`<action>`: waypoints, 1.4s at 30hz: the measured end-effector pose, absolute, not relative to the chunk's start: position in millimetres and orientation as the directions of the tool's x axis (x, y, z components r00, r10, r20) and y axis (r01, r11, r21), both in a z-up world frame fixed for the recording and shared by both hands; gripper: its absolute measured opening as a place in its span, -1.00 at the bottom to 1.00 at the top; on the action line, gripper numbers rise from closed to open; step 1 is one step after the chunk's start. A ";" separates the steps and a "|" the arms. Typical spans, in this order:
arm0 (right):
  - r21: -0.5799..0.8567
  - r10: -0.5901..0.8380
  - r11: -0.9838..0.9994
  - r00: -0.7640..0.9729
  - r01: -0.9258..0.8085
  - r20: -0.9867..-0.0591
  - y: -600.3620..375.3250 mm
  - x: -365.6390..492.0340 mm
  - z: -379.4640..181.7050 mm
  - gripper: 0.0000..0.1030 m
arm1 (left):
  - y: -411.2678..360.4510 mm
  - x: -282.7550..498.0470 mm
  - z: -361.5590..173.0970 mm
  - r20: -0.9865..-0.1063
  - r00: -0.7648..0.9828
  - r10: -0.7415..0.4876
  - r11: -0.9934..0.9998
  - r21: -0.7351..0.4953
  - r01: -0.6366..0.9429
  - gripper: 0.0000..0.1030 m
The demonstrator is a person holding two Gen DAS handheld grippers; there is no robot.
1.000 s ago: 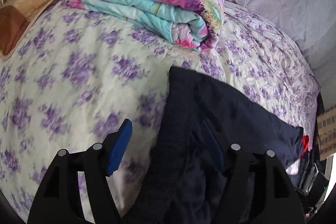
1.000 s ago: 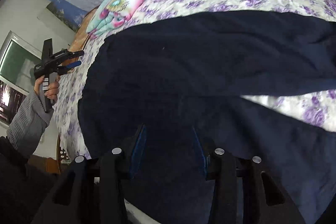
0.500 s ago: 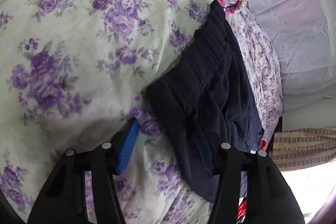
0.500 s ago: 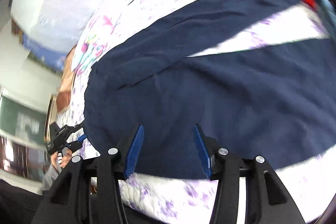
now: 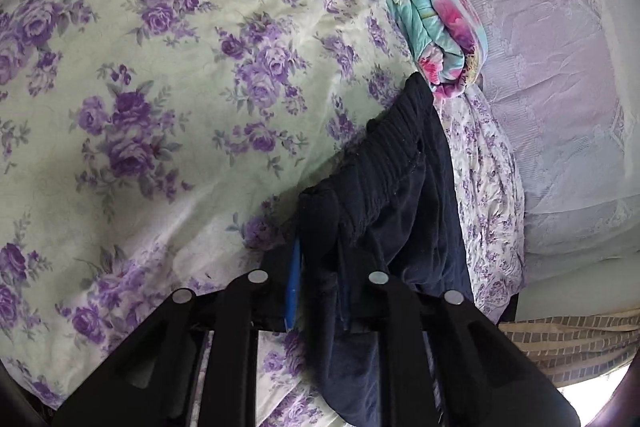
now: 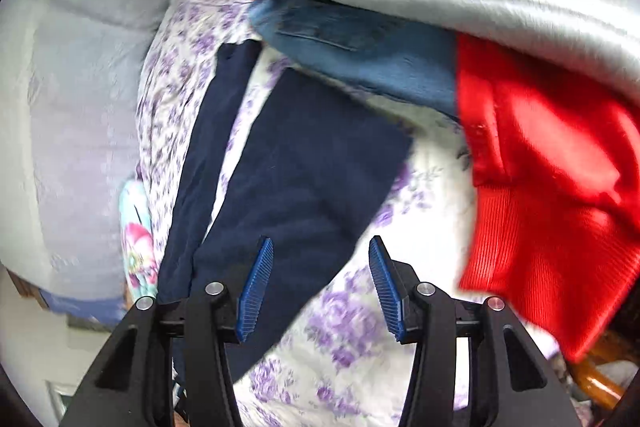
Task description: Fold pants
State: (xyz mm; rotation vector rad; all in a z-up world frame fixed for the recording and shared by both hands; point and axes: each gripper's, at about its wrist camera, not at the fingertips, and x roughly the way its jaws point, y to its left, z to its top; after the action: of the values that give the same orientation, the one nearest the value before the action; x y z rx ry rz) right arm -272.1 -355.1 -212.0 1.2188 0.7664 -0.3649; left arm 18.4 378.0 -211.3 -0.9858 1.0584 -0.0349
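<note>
The bed [image 5: 168, 75] has a purple flower sheet, and the dark blue pants [image 6: 288, 167] lie flat on it with both legs spread toward 12 o'clock in the right view, below a pile of grey, blue and red clothes [image 6: 532, 163] at 2 o'clock. The left gripper [image 5: 320, 287] is pinched tight on the waistband corner at 6 o'clock in its view, and the right gripper [image 6: 318, 283] is wide apart and holds nothing, just over the edge of the nearer leg. I think the right one should pinch that leg's edge well clear of the pile, then both should lift together so one leg lands flat on the other.
</note>
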 end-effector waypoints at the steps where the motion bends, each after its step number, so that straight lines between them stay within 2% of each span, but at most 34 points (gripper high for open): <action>1: 0.710 0.149 0.309 0.706 0.632 -0.693 -359.4 -268.8 -221.3 -0.03 | 378.0 18.1 -205.5 -0.710 0.539 -0.453 0.593 -0.691 -0.413 -0.72; 2: 0.718 0.143 0.298 0.714 0.629 -0.685 -363.7 -266.7 -226.2 -0.03 | 377.5 17.5 -199.4 -0.708 0.548 -0.446 0.596 -0.691 -0.408 -0.72; 4: 0.748 0.135 0.304 0.751 0.590 -0.646 -364.5 -256.3 -228.5 -0.19 | 377.4 13.6 -185.7 -0.710 0.563 -0.423 0.616 -0.681 -0.396 -0.73; 5: 0.758 0.145 0.313 0.760 0.572 -0.633 -365.3 -253.3 -229.2 -0.59 | 378.0 9.8 -180.3 -0.713 0.569 -0.410 0.624 -0.674 -0.395 -0.73; 6: 0.755 0.144 0.330 0.760 0.567 -0.634 -365.8 -249.5 -228.0 -0.78 | 379.9 6.8 -176.2 -0.714 0.574 -0.400 0.625 -0.671 -0.399 -0.73; 10: 0.728 0.136 0.457 0.768 0.511 -0.625 -362.8 -252.7 -193.8 -0.81 | 384.5 -3.3 -165.9 -0.725 0.573 -0.384 0.629 -0.659 -0.412 -0.73; 12: 0.680 0.134 0.504 0.729 0.533 -0.671 -369.1 -254.8 -190.9 -0.81 | 383.1 -9.9 -165.4 -0.735 0.566 -0.374 0.650 -0.643 -0.405 -0.73; 15: 0.602 0.166 0.503 0.614 0.620 -0.772 -376.0 -255.4 -225.2 -0.83 | 383.3 -14.8 -188.8 -0.776 0.519 -0.358 0.664 -0.602 -0.443 -0.71; 16: 0.597 0.170 0.505 0.606 0.623 -0.777 -375.1 -254.7 -229.7 -0.83 | 383.5 -17.7 -197.4 -0.793 0.495 -0.356 0.666 -0.586 -0.461 -0.67; 18: 0.614 0.192 0.483 0.609 0.624 -0.770 -375.8 -256.1 -222.8 -0.62 | 387.1 -22.9 -208.3 -0.814 0.459 -0.356 0.662 -0.566 -0.491 -0.65; 19: 0.621 0.207 0.472 0.606 0.626 -0.768 -377.3 -258.6 -217.2 -0.31 | 391.3 -26.7 -208.0 -0.808 0.463 -0.366 0.653 -0.577 -0.491 -0.63; 20: 0.613 0.192 0.476 0.606 0.631 -0.772 -378.4 -263.7 -209.9 -0.18 | 396.9 -30.3 -205.3 -0.804 0.470 -0.365 0.651 -0.581 -0.489 -0.61; 22: 0.562 0.122 0.513 0.593 0.649 -0.796 -380.0 -271.7 -190.3 -0.15 | 411.0 -35.9 -195.2 -0.809 0.480 -0.340 0.666 -0.567 -0.484 -0.39; 25: 0.580 0.072 0.542 0.654 0.608 -0.753 -370.7 -267.1 -164.7 -0.15 | 425.0 -34.3 -177.0 -0.808 0.505 -0.303 0.711 -0.544 -0.445 -0.39; 26: 0.595 0.087 0.557 0.672 0.580 -0.736 -363.7 -257.8 -159.3 -0.15 | 425.2 -27.4 -171.0 -0.810 0.503 -0.301 0.734 -0.534 -0.419 -0.38; 29: 0.619 0.144 0.616 0.702 0.488 -0.697 -334.3 -218.7 -151.4 -0.15 | 414.1 8.4 -151.2 -0.801 0.511 -0.311 0.800 -0.511 -0.315 -0.20; 31: 0.629 0.199 0.654 0.706 0.421 -0.679 -306.4 -193.2 -147.1 -0.12 | 398.2 39.6 -137.4 -0.786 0.518 -0.337 0.830 -0.508 -0.232 0.00; 34: 0.621 0.237 0.702 0.707 0.350 -0.666 -269.3 -166.6 -136.5 0.03 | 373.1 84.1 -121.6 -0.769 0.534 -0.352 0.869 -0.481 -0.119 0.22; 37: 0.592 0.259 0.754 0.698 0.286 -0.667 -240.8 -151.3 -122.9 0.09 | 351.0 129.6 -125.3 -0.770 0.511 -0.381 0.877 -0.477 -0.065 0.27; 40: 0.523 0.256 0.829 0.695 0.201 -0.672 -220.9 -138.4 -106.8 0.28 | 339.1 172.6 -144.7 -0.788 0.480 -0.386 0.871 -0.482 -0.091 0.27; 42: 0.440 0.222 0.885 0.691 0.154 -0.688 -214.5 -124.0 -96.9 0.48 | 331.1 194.6 -158.4 -0.807 0.459 -0.373 0.875 -0.470 -0.116 0.27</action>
State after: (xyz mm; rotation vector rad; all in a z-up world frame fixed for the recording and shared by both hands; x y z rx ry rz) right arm -124.0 -214.5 -96.9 0.4975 0.8161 0.0396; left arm 194.6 331.1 -158.4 -0.5056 1.0950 -0.1664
